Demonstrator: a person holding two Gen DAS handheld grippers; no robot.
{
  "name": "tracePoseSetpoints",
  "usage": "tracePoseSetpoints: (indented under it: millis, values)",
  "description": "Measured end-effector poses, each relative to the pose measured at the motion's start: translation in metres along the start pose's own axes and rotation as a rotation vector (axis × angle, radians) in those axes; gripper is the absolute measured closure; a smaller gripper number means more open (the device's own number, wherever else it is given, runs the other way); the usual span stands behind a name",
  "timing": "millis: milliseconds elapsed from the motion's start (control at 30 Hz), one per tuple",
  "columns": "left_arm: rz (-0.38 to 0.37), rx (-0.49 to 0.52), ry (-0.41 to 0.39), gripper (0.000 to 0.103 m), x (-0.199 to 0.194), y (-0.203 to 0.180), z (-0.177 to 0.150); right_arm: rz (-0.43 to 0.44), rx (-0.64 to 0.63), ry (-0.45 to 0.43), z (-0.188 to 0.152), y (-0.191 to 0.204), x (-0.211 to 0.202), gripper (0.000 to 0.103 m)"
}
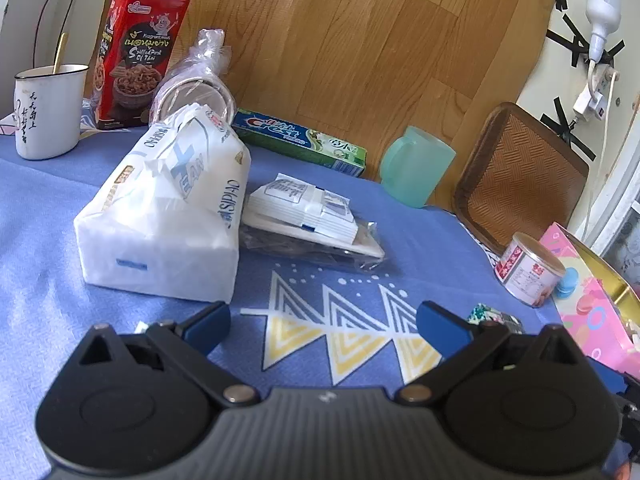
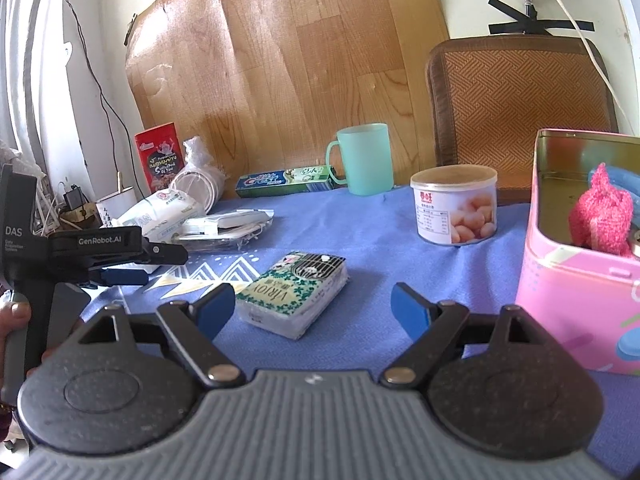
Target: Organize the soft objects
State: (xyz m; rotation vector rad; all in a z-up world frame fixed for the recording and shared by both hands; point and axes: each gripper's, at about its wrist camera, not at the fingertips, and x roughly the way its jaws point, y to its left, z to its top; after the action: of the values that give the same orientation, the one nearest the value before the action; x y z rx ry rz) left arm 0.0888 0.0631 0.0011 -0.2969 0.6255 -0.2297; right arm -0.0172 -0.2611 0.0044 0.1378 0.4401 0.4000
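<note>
- The left gripper [image 1: 323, 322] hovers low over the blue cloth [image 1: 40, 280], jaws spread wide and holding nothing.
- Ahead of it and to the left lies a big white tissue pack [image 1: 168, 216], flat on the cloth with its torn top crumpled.
- Just beside that pack, on its right, a clear bag of white sachets [image 1: 308, 220] lies flat; the two look to be touching.
- The right gripper [image 2: 313, 307] also hangs open wide, empty, above the cloth.
- A small green tissue pack [image 2: 294, 294] lies between its fingers and a little ahead, touching neither blue pad [image 2: 214, 308].
- The pink tin [image 2: 576, 280] stands open at the right, with a pink knitted thing [image 2: 600, 212] inside it.
- A can [image 2: 456, 204] stands upright between the small pack and the tin, further back.
- Behind, near the wooden board [image 1: 360, 40]: a toothpaste box [image 1: 300, 140], a green cup [image 1: 416, 164], a red box [image 1: 136, 56] and a white mug [image 1: 46, 112].
- In the right wrist view the left gripper shows at the far left, held in a hand [image 2: 16, 320].
</note>
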Motion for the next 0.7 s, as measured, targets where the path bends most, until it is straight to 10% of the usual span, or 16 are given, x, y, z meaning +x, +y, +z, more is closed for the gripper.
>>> tracePoseSetpoints:
  millis: [700]
  values:
    - [-0.017, 0.001, 0.003, 0.000, 0.0017, 0.0013, -0.0004, -0.007, 0.002, -0.003, -0.0014, 0.0021, -0.0002, 0.016]
